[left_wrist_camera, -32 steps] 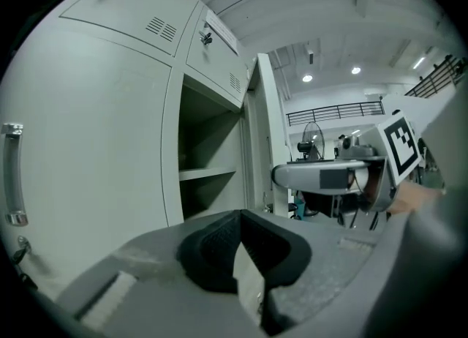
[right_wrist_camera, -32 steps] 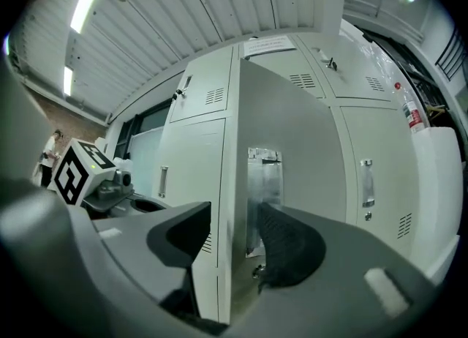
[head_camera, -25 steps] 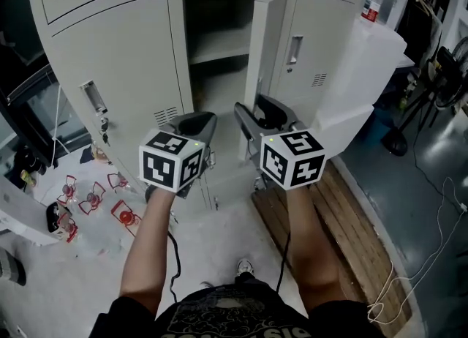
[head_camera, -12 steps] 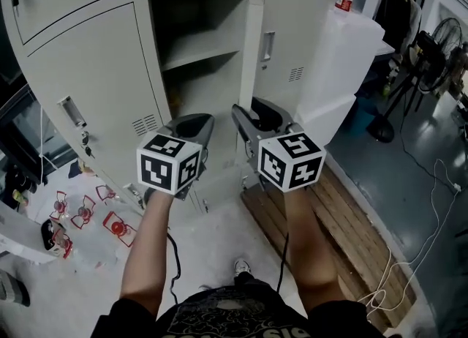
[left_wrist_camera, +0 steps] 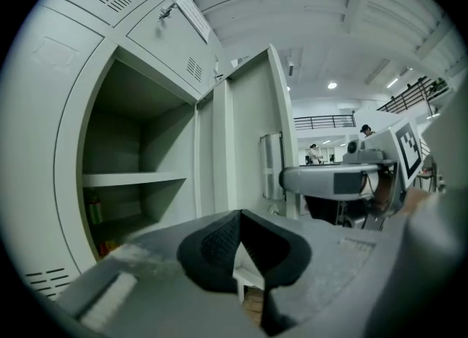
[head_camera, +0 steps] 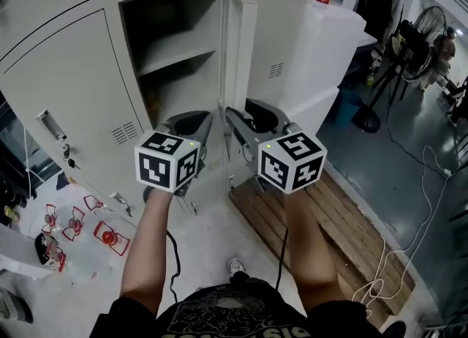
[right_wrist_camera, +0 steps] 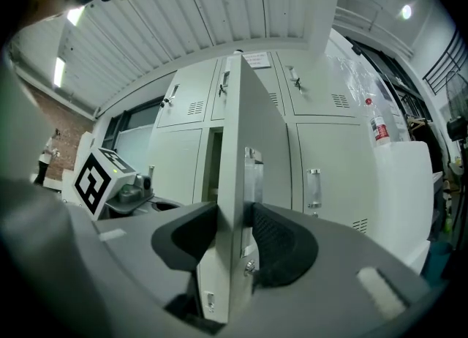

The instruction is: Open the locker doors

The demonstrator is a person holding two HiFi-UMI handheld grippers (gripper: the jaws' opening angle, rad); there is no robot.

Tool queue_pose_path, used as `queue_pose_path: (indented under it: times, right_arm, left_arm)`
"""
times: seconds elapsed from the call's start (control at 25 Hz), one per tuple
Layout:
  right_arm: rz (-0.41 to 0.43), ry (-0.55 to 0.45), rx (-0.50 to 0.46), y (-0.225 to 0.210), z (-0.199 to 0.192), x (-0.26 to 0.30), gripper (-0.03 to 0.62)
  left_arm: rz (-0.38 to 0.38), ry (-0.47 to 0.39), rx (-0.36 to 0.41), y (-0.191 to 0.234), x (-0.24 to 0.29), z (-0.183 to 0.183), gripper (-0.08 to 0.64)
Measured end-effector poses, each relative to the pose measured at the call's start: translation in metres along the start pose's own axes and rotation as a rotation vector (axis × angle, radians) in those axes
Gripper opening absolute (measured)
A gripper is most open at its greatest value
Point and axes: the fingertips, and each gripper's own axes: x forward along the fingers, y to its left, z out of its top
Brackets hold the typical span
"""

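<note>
The locker bank (head_camera: 73,73) stands in front of the person, and one open door (head_camera: 238,44) sticks out from it, almost at a right angle to the front. The door's long axis is vertical, and its free edge points toward the person. The hinge side is at the right of the open compartment, so I judge that further opening means swinging this edge to the right.

The right gripper (right_wrist_camera: 235,238) is the nearer one. It sits astride the free edge and pinches it, one pad on each face, next to the latch plate (right_wrist_camera: 252,175). The left gripper (left_wrist_camera: 240,219) hangs just beside the door, before the open compartment, its jaws pressed together with nothing between them.
</note>
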Motion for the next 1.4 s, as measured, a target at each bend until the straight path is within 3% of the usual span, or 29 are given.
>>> queue_pose_path:
  times: [1.4]
  right_arm:
    - [-0.323,0.014,-0.01,-0.136,-0.003,-0.06,0.092]
  left_arm:
    - [-0.241,-0.016,0.055,-0.077,0.101,0.021,0.003]
